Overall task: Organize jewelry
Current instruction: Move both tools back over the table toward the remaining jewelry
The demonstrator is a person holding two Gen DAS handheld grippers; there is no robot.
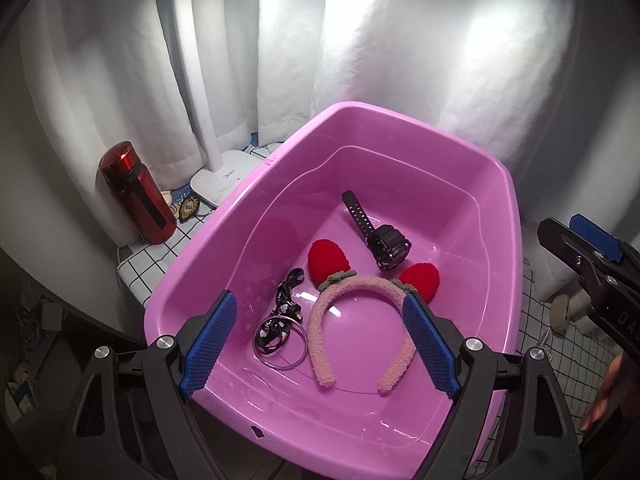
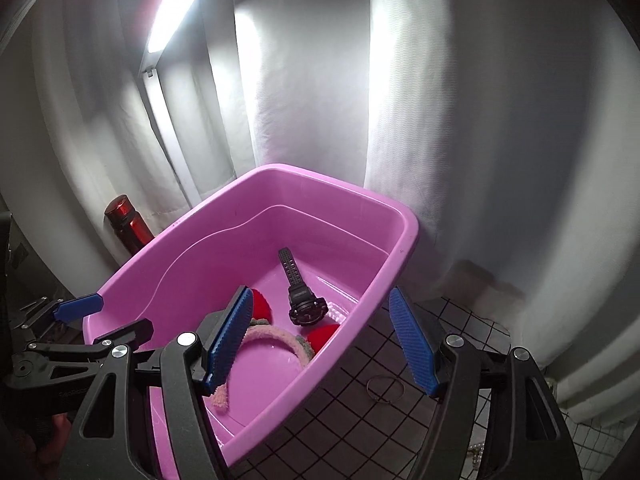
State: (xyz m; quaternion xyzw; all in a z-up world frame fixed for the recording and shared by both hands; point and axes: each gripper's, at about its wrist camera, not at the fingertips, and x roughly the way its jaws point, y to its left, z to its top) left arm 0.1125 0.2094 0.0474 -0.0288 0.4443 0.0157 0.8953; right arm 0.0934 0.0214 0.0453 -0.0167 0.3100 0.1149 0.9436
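Left gripper (image 1: 320, 344) spread wide and empty over the pink tub (image 1: 496, 184), headband (image 1: 360, 312) between its fingers, watch (image 1: 384, 244) just beyond (right gripper (image 2: 324, 348) likewise gaping, straddling the rim).

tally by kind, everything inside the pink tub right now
Inside the pink tub:
watch: 1
plush headband: 1
metal bangle: 1
black patterned strap: 1
Total: 4
A thin ring lies outside on the checked cloth, not counted.

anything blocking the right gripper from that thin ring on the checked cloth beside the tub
Nothing visible does. The thin ring lies bare on the checked cloth, just outside the pink tub, below the open right gripper.
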